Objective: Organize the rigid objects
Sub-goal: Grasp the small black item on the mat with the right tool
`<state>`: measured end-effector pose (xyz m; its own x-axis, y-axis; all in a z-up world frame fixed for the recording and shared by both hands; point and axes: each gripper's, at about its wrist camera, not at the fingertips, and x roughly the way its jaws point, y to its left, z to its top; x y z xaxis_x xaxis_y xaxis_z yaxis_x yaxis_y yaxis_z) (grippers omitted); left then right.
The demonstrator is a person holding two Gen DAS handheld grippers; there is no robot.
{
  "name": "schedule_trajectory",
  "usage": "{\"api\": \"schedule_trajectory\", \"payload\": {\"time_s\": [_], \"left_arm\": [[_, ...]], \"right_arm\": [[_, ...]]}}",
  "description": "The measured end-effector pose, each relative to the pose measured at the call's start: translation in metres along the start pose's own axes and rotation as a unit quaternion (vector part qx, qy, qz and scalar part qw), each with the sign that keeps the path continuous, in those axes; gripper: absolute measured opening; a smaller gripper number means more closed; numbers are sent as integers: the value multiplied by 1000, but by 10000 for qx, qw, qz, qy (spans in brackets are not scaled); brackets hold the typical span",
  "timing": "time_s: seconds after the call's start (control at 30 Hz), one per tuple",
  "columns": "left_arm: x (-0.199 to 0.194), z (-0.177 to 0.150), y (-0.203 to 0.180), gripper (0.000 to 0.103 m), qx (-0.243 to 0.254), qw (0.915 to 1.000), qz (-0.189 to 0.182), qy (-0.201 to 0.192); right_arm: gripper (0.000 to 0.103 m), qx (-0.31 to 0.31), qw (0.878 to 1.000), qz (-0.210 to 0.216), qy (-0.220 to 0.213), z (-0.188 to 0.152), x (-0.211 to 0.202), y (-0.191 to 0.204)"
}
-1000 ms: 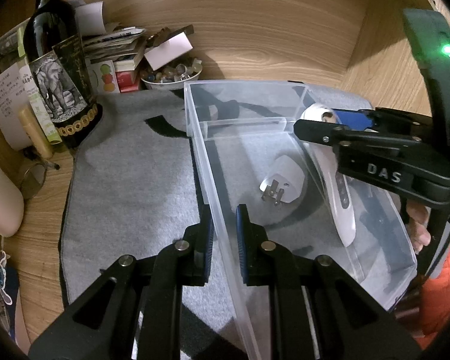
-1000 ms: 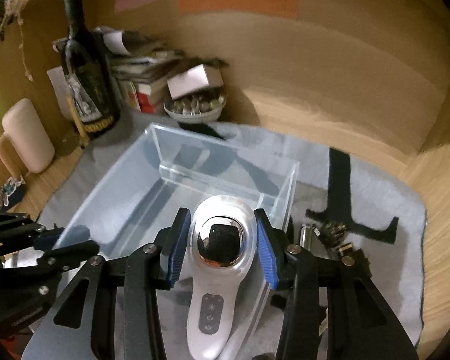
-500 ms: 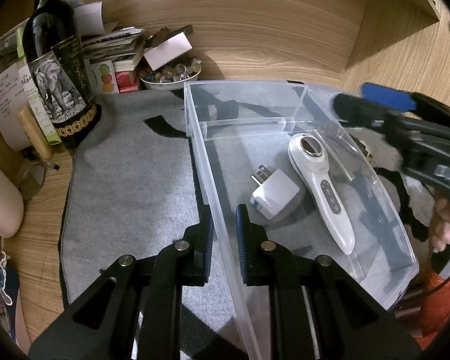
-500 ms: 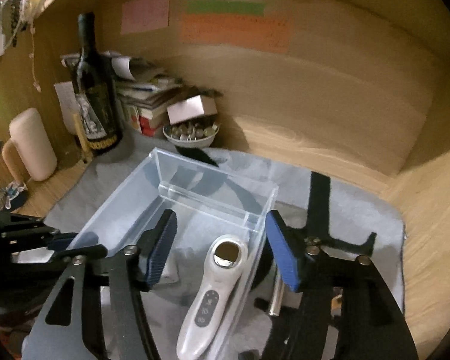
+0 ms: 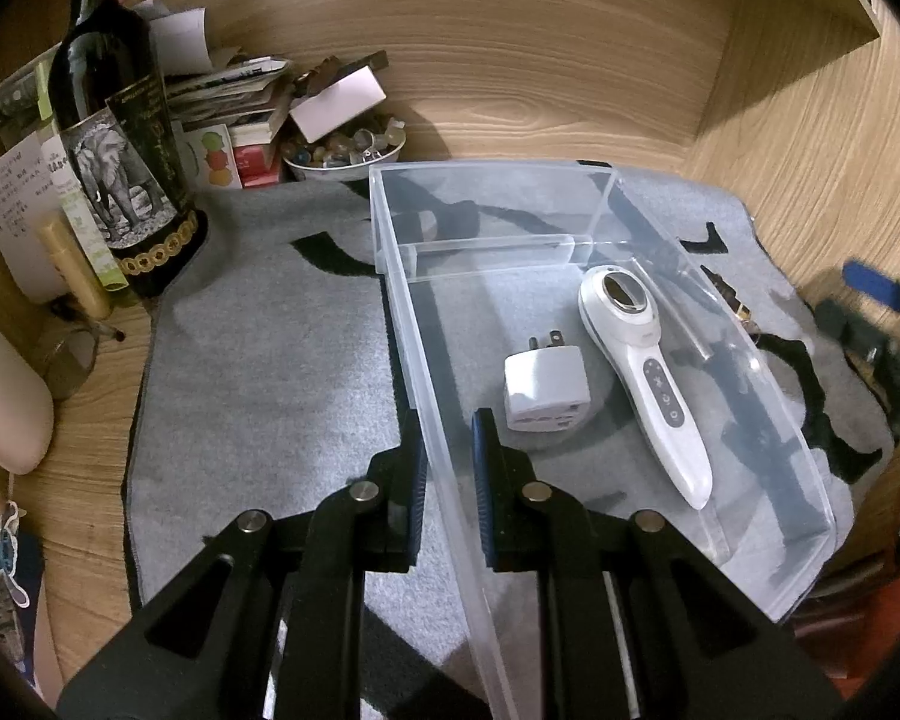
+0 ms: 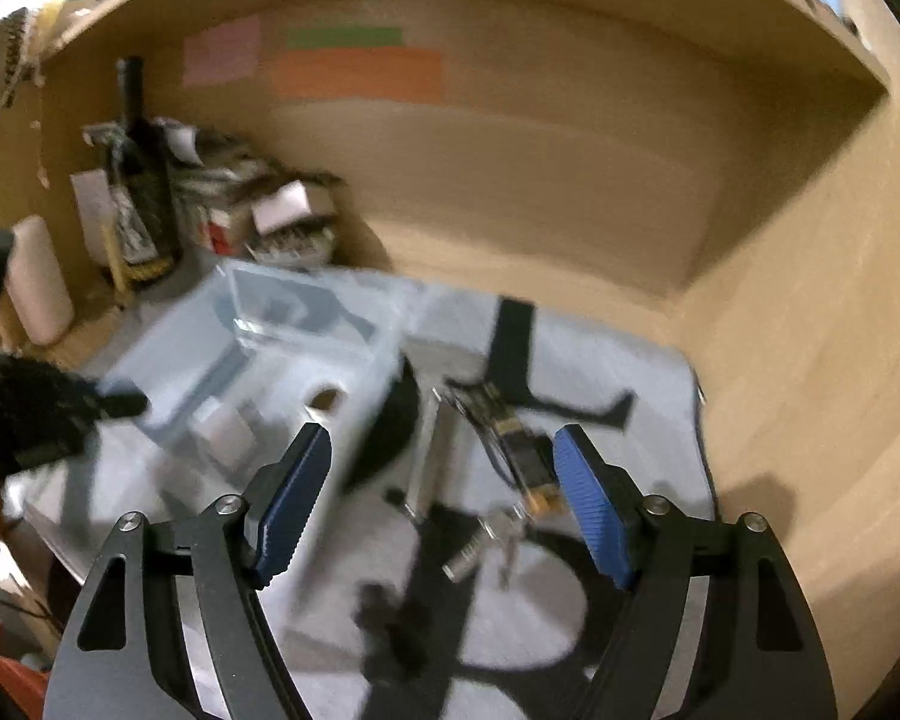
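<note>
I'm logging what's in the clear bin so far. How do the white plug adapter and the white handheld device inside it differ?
The plug adapter is a squat block with two metal prongs; the handheld device is long and slim, with a shiny round head and buttons down its handle. The adapter lies nearer the wall that the left tool clamps, the device nearer the opposite wall. Both are white and lie in the clear bin.

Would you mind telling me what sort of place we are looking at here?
Probably a home desk nook: curved wood-grain walls, a dark wine bottle with an elephant label, stacked books and papers, and a grey felt mat.
</note>
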<state>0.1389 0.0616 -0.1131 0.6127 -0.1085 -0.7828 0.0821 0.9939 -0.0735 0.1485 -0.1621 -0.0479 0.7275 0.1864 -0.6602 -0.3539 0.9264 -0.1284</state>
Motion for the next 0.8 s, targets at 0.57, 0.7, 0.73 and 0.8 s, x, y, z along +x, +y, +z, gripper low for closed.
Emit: {"api": "schedule_trajectory", "payload": {"time_s": [0.57, 0.7, 0.73, 0.8], "left_arm": [[-1, -1, -3, 15, 8, 10000, 76, 3], [0, -2, -3, 15, 2, 10000, 89, -7], [0, -2, -3, 15, 4, 10000, 90, -7], [0, -2, -4, 15, 8, 10000, 96, -7]], "right_arm": [[72, 577, 9913, 650, 989, -70, 27, -9], [67, 565, 9905, 734, 1021, -69, 26, -8], [67, 539, 9908, 726, 1012, -68, 24, -7], [67, 478, 9919, 733, 923, -65, 19, -6]]}}
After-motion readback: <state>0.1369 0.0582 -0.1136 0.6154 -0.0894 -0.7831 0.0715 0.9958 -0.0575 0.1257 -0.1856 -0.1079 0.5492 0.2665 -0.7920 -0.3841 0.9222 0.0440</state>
